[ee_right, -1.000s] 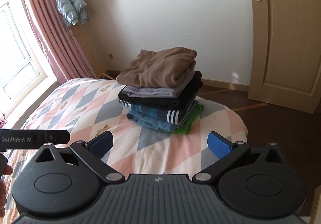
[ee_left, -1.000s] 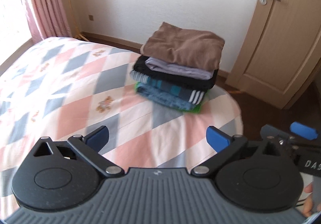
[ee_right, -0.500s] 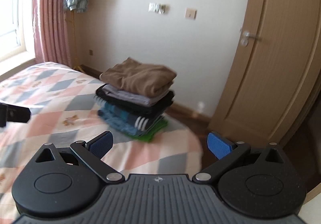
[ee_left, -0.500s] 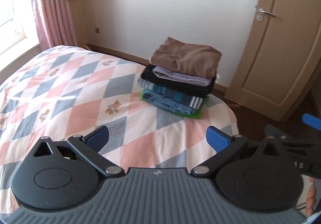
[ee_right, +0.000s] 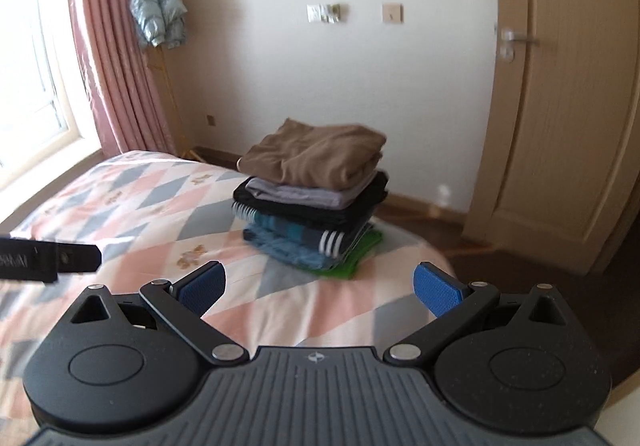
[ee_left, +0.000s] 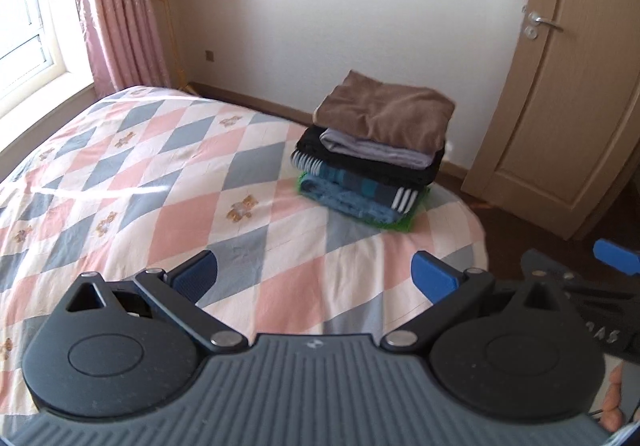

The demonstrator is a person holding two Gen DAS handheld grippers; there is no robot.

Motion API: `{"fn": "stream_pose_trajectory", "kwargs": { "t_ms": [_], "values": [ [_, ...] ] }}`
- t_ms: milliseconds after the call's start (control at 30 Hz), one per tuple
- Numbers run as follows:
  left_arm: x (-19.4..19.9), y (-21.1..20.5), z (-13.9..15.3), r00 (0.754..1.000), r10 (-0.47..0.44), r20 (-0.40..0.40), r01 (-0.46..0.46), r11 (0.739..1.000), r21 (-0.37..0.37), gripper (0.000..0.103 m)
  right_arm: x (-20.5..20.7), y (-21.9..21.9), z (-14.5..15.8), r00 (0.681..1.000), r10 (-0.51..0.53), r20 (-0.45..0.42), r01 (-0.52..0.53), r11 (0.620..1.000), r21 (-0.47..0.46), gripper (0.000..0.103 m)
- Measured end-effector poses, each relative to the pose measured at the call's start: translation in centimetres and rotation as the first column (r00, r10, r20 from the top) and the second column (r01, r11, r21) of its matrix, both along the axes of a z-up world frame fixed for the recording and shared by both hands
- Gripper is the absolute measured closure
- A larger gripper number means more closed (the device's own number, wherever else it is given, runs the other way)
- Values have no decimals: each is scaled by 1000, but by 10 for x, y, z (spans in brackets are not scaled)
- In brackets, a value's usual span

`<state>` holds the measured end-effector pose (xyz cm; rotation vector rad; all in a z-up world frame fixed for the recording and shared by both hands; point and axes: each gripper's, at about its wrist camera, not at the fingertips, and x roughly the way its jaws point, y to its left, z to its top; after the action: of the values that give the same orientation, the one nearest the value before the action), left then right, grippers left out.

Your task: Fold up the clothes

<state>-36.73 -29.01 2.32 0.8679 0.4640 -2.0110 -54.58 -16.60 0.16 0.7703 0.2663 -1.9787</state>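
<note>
Tongs, left and right, both released, empty; folded stack on bed looks complete; approach next garment low, jaws wide.

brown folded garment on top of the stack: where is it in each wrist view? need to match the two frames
Left wrist: brown folded garment sits right of centre, upper half, topping the stack of folded clothes near the bed's far corner.
Right wrist: brown folded garment sits at centre, mid-height, atop the same stack.
Shared landmark: the wooden door at the right edge in both.
</note>
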Motion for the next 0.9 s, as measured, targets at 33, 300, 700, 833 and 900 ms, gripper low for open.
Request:
{"fn": "stream_pose_trajectory", "kwargs": {
  "t_ms": [33,300,700,833,900],
  "values": [
    [-1,-1,-3,1000,1,11,-1,1000,7,1,-2,-1,-1,1000,-2,26,2,1000,6,0],
    [-10,-4,-25,996,-28,82,26,999,20,1,-1,-12,-13,995,-19,96,11,996,90,0],
    [-23,-21,-39,996,-77,38,75,996,49,1,-11,-31,-20,992,-48,114,33,991,131,0],
    [-35,-25,-40,992,-101,74,99,995,29,1,-19,-36,-21,991,-61,122,44,990,134,0],
    [-38,-29,-41,992,-101,73,99,994,37,1,-22,-39,-22,990,-64,126,47,990,135,0]
  ]
}}
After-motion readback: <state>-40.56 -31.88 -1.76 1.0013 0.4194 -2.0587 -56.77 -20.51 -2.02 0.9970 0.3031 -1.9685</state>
